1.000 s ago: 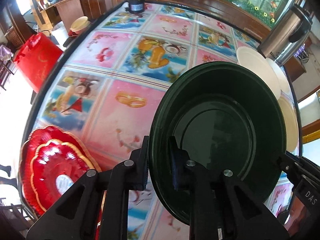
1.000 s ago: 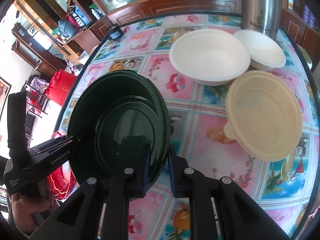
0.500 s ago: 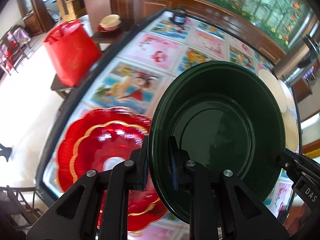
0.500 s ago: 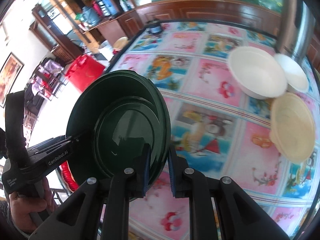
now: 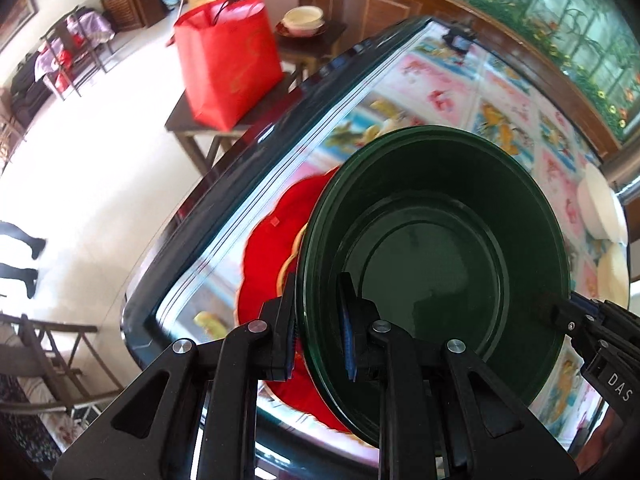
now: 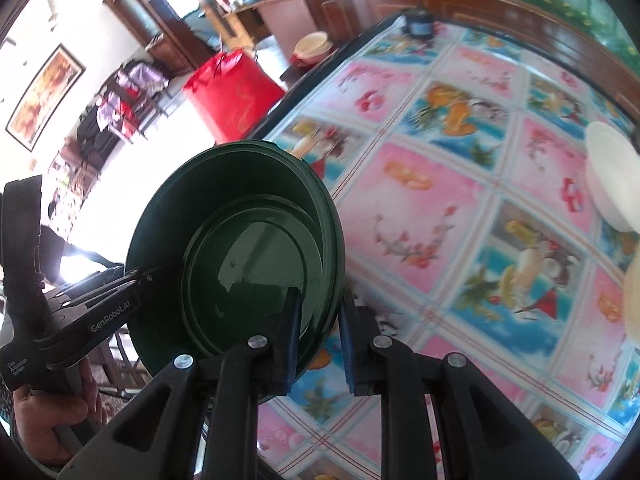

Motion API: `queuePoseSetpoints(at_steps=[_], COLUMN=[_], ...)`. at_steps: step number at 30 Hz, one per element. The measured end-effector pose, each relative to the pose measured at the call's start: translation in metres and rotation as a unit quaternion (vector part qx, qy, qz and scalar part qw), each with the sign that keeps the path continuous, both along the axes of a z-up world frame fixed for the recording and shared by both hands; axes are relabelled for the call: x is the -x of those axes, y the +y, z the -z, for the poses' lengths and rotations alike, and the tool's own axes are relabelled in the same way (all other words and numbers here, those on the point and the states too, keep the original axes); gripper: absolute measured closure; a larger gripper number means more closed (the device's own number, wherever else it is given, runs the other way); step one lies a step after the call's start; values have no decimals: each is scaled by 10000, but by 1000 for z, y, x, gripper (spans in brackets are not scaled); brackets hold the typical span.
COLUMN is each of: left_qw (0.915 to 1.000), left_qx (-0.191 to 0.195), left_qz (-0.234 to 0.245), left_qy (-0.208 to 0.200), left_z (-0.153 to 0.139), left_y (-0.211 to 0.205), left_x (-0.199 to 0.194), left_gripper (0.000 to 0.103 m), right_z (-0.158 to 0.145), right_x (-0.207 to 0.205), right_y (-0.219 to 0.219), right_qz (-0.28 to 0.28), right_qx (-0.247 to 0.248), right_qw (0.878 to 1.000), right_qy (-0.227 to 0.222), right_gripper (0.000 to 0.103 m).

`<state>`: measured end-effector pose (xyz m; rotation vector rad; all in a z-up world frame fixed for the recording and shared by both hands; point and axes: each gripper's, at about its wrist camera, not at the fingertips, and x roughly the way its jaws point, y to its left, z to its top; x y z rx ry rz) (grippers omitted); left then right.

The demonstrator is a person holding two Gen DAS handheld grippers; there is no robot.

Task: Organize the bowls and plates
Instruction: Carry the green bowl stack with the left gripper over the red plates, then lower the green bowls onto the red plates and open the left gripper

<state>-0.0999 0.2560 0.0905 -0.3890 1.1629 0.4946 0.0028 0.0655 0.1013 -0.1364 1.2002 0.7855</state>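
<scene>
Sunlit pale floor [image 5: 100,168], dark wooden cabinets [image 6: 280,12] along the far wall, framed picture [image 6: 44,94] at left.

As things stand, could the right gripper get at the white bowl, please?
Probably not: the right gripper is shut on the green plate, which the left gripper also clamps; the white bowl sits unobstructed across the table.

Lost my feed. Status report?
Left gripper and right gripper clamp green plate's opposite rims. Plate above red plates. Nothing in the way.
</scene>
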Motion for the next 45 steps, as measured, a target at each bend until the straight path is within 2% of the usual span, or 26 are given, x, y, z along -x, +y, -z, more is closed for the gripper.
queuePoseSetpoints(at_steps=[13,22,24,25,26,27,28,30,31,38,45], left_qw=[9995,9995,9993,9993,9993,9994,9994,9990,9986,9962,9949], left_qx=[-64,-88,-99,-111,-110,-63,-72,-312,-417,-581,-555], left_qz=[-265,-291,-352,-362,-363,-334,-319,-290,-278,-248,223], left_qy=[167,60,32,12,-28,-112,-144,-166,-180,-605,-808], left_z=[29,32,31,30,28,24,22,12,8,-34,-49], left_y=[13,13,14,15,15,14,14,10,9,5,-25], left_x=[8,9,10,10,11,12,12,13,14,11,-20], left_gripper=[86,86,81,78,69,62,60,49,47,44,44], right_z=[22,26,26,26,25,24,22,17,14,-10,-18], right_x=[8,7,6,6,6,6,6,7,6,2,-8], right_y=[31,34,34,33,32,31,29,25,23,-3,-35], right_qz=[-289,-314,-278,-266,-253,-239,-231,-209,-196,57,436], right_qx=[318,396,359,359,368,337,291,230,193,-78,-174], right_qw=[9991,9987,9990,9990,9990,9991,9993,9995,9996,9999,9989], right_qy=[46,-11,-6,3,19,32,39,20,20,-88,-94], right_gripper=[84,83,79,70,62,60,59,59,59,52,52])
